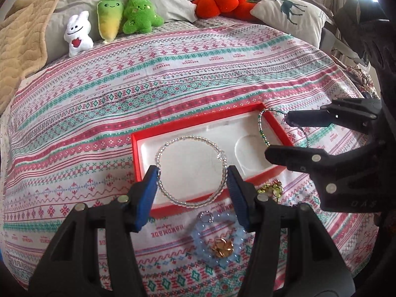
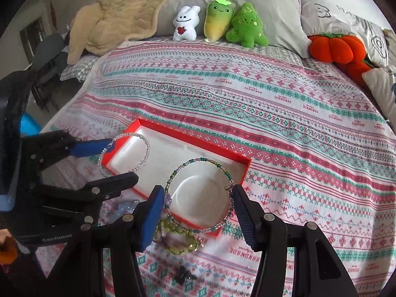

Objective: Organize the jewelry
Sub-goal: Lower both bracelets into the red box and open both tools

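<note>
My left gripper [image 1: 193, 170] is shut on a clear bead bracelet [image 1: 190, 137], holding the ring across its width above the near end of a red box [image 1: 198, 121] with a white insert. My right gripper [image 2: 198, 189] is shut the same way on a green and pink bead bracelet [image 2: 198, 159], over the round hollow at the box's [image 2: 188, 138] other end. In the right wrist view the left gripper [image 2: 122, 160] and the clear bead bracelet [image 2: 147, 146] show at the left. In the left wrist view the right gripper [image 1: 278, 135] and the green and pink bead bracelet [image 1: 259, 126] show at the right.
The box lies on a patterned bedspread [image 1: 123, 94]. In front of it lie a blue beaded piece with a gold charm [image 1: 217, 238], a yellow-green bead bracelet [image 2: 178, 242] and a small black item [image 2: 184, 276]. Plush toys [image 2: 217, 22] and pillows line the head of the bed.
</note>
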Available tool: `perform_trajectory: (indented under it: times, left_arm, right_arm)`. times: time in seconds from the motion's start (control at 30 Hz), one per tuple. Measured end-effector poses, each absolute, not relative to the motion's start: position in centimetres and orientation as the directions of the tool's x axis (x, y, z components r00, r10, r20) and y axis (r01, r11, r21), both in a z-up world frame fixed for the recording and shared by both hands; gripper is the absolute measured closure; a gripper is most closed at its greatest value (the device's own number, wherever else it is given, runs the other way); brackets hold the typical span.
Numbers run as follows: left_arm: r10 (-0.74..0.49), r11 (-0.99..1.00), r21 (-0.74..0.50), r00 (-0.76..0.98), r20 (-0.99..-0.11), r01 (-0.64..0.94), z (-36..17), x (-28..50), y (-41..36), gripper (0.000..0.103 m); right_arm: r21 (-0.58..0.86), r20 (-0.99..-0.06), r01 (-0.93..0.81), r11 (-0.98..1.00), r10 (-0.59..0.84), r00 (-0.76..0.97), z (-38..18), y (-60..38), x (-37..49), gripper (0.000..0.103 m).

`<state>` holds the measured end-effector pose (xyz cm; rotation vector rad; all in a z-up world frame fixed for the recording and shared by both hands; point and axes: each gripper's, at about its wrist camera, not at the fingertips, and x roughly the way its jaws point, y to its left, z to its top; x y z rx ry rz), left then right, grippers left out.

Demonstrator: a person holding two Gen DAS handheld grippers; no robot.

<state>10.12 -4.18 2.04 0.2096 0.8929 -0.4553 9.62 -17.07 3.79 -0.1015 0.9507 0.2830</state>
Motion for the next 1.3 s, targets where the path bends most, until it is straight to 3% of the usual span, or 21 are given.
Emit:
perform_trajectory:
  times: [0.57, 0.87, 1.3]
  left_arm:
    - [-0.281, 0.894, -0.014, 0.534, -0.797, 0.448, 1.0, 12.3, -3.6, 0.041]
    - [-0.294, 0.895, -0.025, 0.547, -0.784, 0.445, 2.7, 10.7, -2.8, 0.027]
    - [-0.236, 0.93, -0.045, 0.5, -0.833, 0.364, 2.2, 7.9, -1.0, 0.019]
  right_arm:
    - [-0.03, -0.818, -0.313, 0.949, 0.156, 0.553, 2.4, -15.7, 11.2, 0.04]
    - [-0.036, -0.802, -0.332, 0.943, 0.171, 0.572, 4.0, -15.6, 9.5, 0.034]
    - [-0.033, -0.826, -0.331, 0.943, 0.16, 0.54, 4.4, -16.0, 5.9, 0.028]
